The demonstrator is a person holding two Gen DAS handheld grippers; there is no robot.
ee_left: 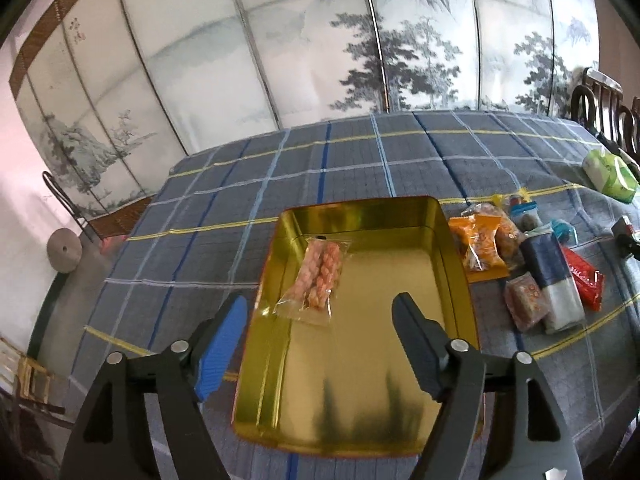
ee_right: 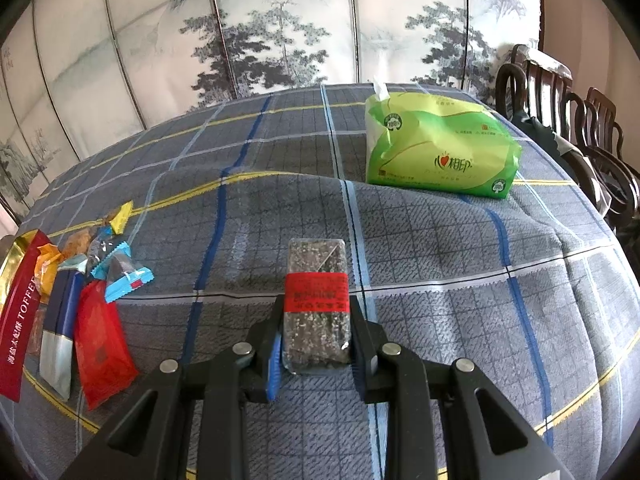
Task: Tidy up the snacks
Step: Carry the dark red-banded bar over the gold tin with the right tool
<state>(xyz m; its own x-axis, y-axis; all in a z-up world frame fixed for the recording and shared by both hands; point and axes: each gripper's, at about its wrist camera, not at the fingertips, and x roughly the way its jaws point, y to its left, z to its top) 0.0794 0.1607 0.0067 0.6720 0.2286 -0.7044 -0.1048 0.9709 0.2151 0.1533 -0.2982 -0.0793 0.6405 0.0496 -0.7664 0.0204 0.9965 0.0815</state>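
While the left gripper hangs with its jaws spread wide and nothing between them, the gold tin lies open below it at the centre of the left wrist view. One clear packet of pink twists rests on the tin floor, toward its upper left. To the right of the tin, on the plaid cloth, sits a heap of loose wrapped snacks; these look light, crinkly and slippery, so a pinch across the middle of a packet would likely hold better than one at a sealed edge.

In the right wrist view, the right gripper is clamped on a dark seeded bar with a red band, low in the middle of the frame. The bar looks stiff but brittle inside its glossy film, and it is gripped by its long sides near one end. A green tissue pack lies at the upper right.
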